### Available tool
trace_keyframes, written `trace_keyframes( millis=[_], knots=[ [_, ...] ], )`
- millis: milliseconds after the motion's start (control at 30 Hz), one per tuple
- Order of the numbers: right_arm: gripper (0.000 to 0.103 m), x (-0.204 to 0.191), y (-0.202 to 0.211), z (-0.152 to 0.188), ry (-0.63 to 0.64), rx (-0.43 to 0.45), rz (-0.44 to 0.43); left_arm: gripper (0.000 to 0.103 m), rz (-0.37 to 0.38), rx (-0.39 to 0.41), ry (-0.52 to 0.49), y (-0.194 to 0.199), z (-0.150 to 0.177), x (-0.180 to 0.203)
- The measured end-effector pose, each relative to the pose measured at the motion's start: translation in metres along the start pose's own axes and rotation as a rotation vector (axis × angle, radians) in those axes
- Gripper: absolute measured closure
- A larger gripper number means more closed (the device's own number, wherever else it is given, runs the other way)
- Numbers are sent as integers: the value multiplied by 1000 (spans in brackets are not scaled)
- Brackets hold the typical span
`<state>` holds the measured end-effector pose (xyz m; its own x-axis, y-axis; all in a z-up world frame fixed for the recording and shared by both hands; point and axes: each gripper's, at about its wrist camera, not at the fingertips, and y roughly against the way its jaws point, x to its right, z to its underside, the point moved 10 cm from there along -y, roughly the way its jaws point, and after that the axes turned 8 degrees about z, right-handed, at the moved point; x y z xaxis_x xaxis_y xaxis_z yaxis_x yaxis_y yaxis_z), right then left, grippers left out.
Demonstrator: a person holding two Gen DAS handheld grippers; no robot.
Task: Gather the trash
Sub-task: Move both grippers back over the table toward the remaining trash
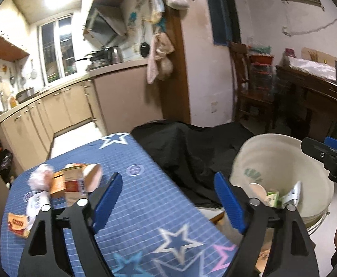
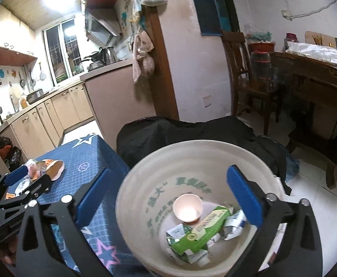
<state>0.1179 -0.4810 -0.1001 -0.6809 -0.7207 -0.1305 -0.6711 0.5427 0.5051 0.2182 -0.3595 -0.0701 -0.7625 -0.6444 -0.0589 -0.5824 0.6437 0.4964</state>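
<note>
hovering wide open and empty: right claw (image 2: 168, 196) over bucket (image 2: 145, 161), left claw (image 1: 168, 198) above table (image 1: 145, 184)

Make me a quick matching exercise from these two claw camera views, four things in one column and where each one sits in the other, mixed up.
Things:
1. green carton
2. paper cup
3. orange wrapper
4. black cloth

Places:
A. on the blue star tablecloth
B. draped behind the bucket
C. lying flat at the bucket's bottom
D. mouth up in the bucket

Pairs: 1-C, 2-D, 3-A, 4-B
</note>
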Motion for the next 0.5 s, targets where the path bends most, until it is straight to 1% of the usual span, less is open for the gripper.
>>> trace_keyframes(
  millis=[100, 233, 500],
  knots=[
    [6, -22, -3, 3, 25, -10, -27, 20, -42, 9, 11, 13, 6, -26],
    [6, -55, -5, 8, 74, -18, -70, 12, -88, 5, 57, 25, 19, -59],
    [6, -122, -8, 26, 172, -50, -160, 11, -182, -35, 148, 43, 56, -128]
  ],
)
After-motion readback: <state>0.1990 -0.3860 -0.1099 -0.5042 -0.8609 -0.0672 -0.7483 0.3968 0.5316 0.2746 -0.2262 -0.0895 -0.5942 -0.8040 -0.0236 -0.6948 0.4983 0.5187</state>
